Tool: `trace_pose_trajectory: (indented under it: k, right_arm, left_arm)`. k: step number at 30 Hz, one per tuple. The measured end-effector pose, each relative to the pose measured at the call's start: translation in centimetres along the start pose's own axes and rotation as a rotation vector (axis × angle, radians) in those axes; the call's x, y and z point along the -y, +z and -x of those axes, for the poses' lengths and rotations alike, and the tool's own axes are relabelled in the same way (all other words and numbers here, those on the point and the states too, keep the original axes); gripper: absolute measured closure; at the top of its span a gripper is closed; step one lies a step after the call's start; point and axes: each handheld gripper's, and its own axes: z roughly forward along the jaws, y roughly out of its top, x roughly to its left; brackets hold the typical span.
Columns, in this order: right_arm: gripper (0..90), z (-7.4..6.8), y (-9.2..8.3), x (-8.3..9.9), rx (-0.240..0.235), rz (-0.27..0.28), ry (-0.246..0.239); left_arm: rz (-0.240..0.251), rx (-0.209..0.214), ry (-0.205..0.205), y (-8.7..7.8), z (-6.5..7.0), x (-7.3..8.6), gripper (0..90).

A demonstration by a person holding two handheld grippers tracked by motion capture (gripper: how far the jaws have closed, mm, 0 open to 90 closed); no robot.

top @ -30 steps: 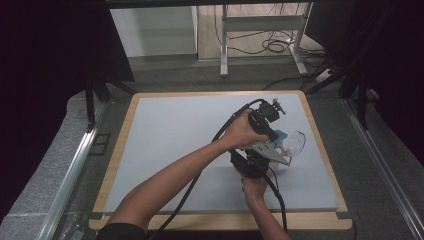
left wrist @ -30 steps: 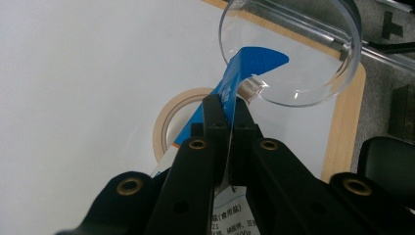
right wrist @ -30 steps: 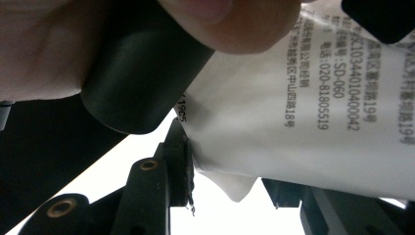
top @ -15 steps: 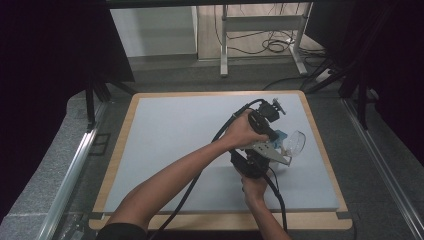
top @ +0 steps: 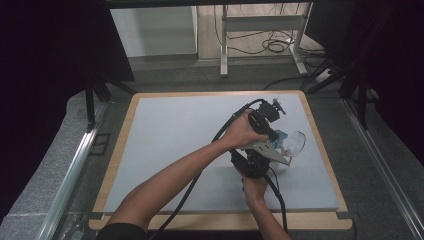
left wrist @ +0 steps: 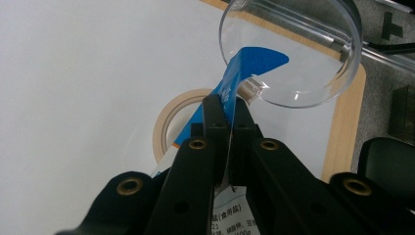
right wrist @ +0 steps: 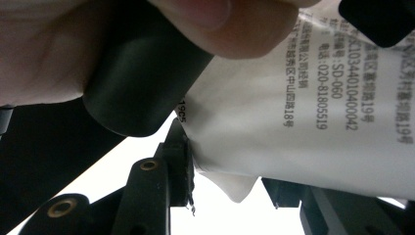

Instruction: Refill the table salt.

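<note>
A blue-and-white printed packet (left wrist: 254,61) is pinched between the shut jaws of my left gripper (left wrist: 229,105). Its blue tip pokes up and over the rim of a clear round bowl (left wrist: 313,73). From above, the left gripper (top: 276,134) hangs over the right side of the table, beside the bowl (top: 296,142). Just below it is my right gripper (top: 264,151), held by the other hand. In the right gripper view the packet's white printed lower part (right wrist: 303,112) lies between the jaws of the right gripper (right wrist: 230,166), the left pad pressing its edge.
A roll of masking tape (left wrist: 164,125) lies flat on the white mat (top: 175,140) under the packet. The mat has a wooden border (top: 320,145) close to the bowl. Black cables trail from both grippers toward the near edge. A hand (right wrist: 49,49) crowds the right gripper view.
</note>
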Motion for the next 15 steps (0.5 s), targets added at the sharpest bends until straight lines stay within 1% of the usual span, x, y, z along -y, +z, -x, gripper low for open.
trace_pose_trajectory:
  k: [15]
  right_arm:
    - [60.1, 0.02, 0.0, 0.01, 0.001, -0.001, 0.001]
  left_arm:
    - [0.004, 0.003, -0.002, 0.02, -0.02, 0.0, 90.0]
